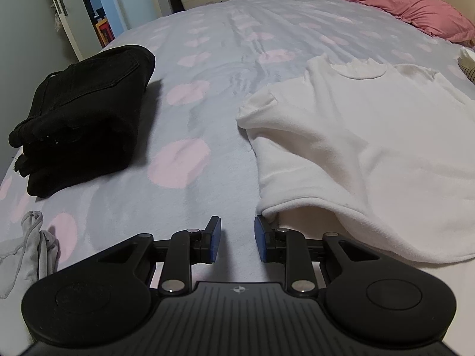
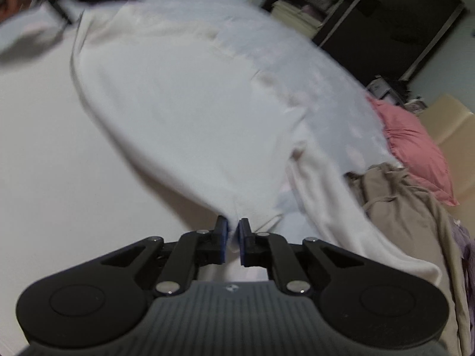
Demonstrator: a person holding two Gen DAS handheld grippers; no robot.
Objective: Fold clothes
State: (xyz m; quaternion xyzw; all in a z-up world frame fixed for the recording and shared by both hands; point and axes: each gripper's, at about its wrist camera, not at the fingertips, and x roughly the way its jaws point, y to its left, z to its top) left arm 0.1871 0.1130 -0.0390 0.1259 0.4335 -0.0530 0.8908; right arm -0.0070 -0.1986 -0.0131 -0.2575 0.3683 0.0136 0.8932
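A white fleece top (image 1: 371,148) lies spread on the bed, neck toward the far side, hem toward me. My left gripper (image 1: 237,231) is open and empty, low over the blanket just left of the top's near hem corner. In the blurred right wrist view the same white top (image 2: 184,112) fills the frame. My right gripper (image 2: 233,231) is shut on the top's hem edge, with white cloth pinched between its blue pads.
A folded black garment (image 1: 86,112) sits on the left of the polka-dot blanket (image 1: 190,95). A grey cloth (image 1: 26,246) lies at the near left. A pink pillow (image 1: 421,12) is far right. A beige garment (image 2: 409,207) lies right of the top.
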